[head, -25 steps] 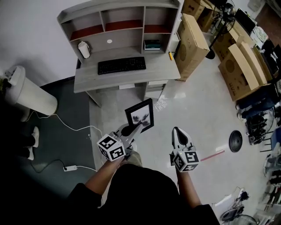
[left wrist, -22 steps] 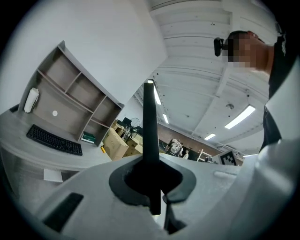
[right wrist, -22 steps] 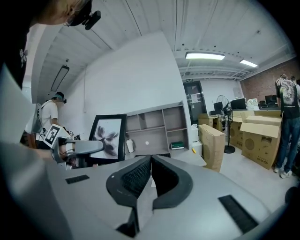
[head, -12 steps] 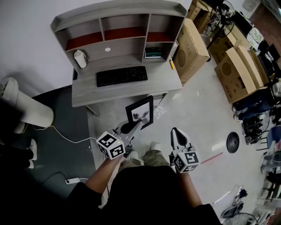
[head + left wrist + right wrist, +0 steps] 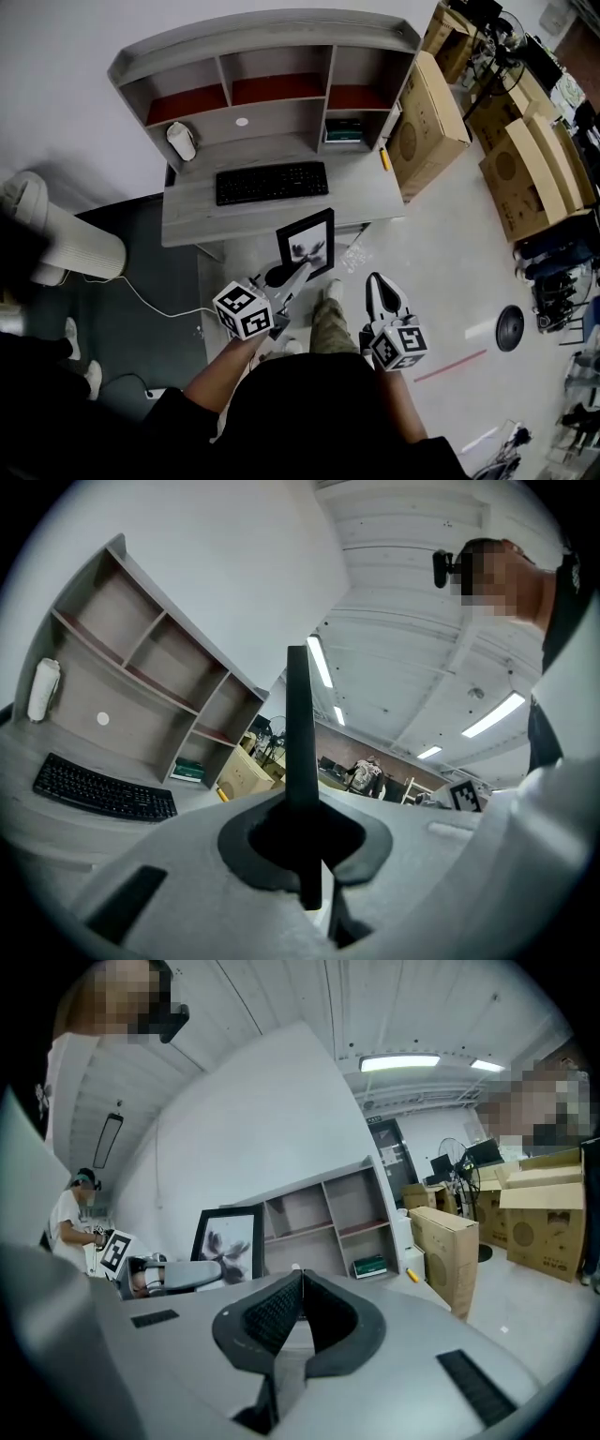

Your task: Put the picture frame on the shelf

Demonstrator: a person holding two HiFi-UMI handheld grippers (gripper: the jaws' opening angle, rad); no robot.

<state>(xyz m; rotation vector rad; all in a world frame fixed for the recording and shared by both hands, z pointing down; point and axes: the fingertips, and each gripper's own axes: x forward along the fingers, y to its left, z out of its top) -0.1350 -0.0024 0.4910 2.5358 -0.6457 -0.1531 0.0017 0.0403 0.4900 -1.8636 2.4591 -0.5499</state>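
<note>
The black picture frame (image 5: 307, 246) with a grey flower print hangs upright over the floor just in front of the desk. My left gripper (image 5: 298, 272) is shut on its lower edge. In the left gripper view the frame (image 5: 299, 752) shows edge-on as a thin black bar clamped between the jaws. The grey shelf unit (image 5: 272, 70) stands on the desk's back, its cubbies (image 5: 141, 663) mostly bare. To the right and apart, my right gripper (image 5: 380, 291) is shut with nothing in it. Its own view shows the frame (image 5: 228, 1241) and the shelf (image 5: 328, 1208) ahead.
On the desk (image 5: 187, 211) lie a black keyboard (image 5: 272, 182), a white bottle-like object (image 5: 181, 141) and a yellow item (image 5: 385, 159). Green books (image 5: 343, 134) fill the lower right cubby. Cardboard boxes (image 5: 427, 112) stand to the right, a white cylinder (image 5: 61, 239) on the left.
The person has stepped toward the desk, so it now lies closer under the held frame. Both grippers keep their pose, and the grip on the frame is unchanged.
</note>
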